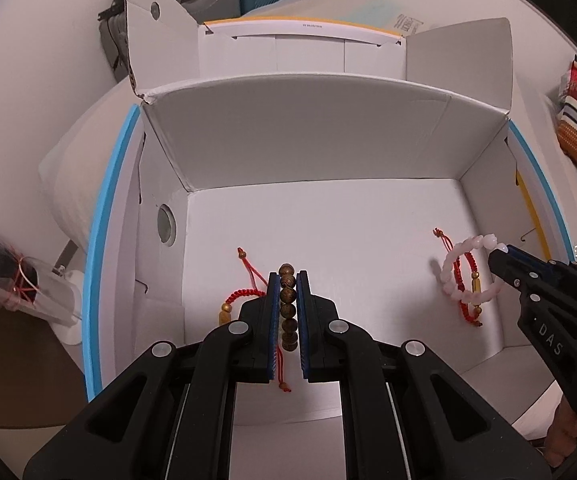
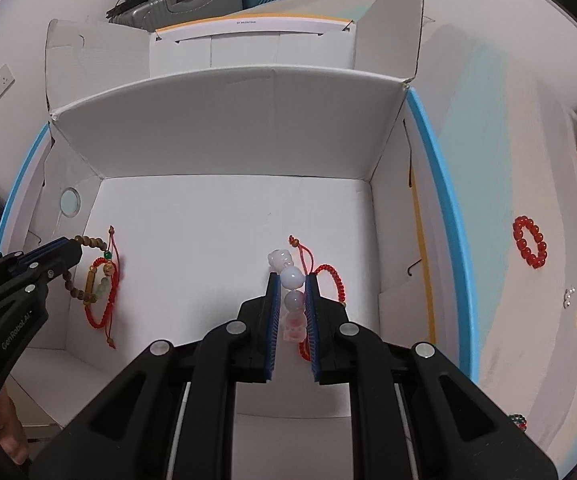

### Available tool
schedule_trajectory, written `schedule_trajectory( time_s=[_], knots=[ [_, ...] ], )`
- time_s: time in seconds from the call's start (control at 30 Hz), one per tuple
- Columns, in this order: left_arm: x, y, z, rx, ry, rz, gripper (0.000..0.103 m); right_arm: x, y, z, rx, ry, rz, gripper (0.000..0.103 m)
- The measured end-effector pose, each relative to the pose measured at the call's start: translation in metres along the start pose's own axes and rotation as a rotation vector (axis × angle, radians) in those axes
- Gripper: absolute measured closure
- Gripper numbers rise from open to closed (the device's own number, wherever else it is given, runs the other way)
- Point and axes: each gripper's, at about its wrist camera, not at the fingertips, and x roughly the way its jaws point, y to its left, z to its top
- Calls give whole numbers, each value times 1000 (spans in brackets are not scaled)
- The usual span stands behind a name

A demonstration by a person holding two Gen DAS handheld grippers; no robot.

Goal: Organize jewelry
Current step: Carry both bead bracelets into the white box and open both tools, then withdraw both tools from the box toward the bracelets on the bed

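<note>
Tiny unreadable trinkets (image 2: 569, 297) beside box (image 2: 440, 184)

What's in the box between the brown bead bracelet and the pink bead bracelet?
Nothing but bare white floor of the box. In the left wrist view, the brown bead bracelet and pink bead bracelet have an empty stretch between them.

Both wrist views close, facing down into shared white box (image 1: 300, 136)

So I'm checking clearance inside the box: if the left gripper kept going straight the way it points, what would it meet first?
Probably the white cardboard box's floor: the left gripper, shut on the brown wooden bead bracelet, angles down over it. Depth is unclear.
</note>
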Motion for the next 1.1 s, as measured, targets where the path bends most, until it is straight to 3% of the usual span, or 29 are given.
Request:
schedule_trajectory(
  time_s=[0.13,0.17,0.3,0.4,0.5,0.8,1.1],
  knots=[
    [1,2,1,-9,-3,21,92,2,1,-1,2,6,-6,91],
    [1,2,1,-5,-1,21,86,1,1,-1,9,3,-1,88],
    [-9,3,-2,-17,-33,31,52,-7,1,-1,14,-23,26,63],
    [-19,4,-2,-23,-59,38,35,-19,3,-1,10,-53,23,49],
    [-31,3,-2,-27,-89,41,26,-32,1,-1,15,-85,20,36],
    [-59,-28,-7,30,-181,-6,10,-74,-30,-13,45,-188,-66,14],
    [-91,-99,-20,156,-276,-126,6,-110,-106,-33,152,-247,-141,8]
  ],
)
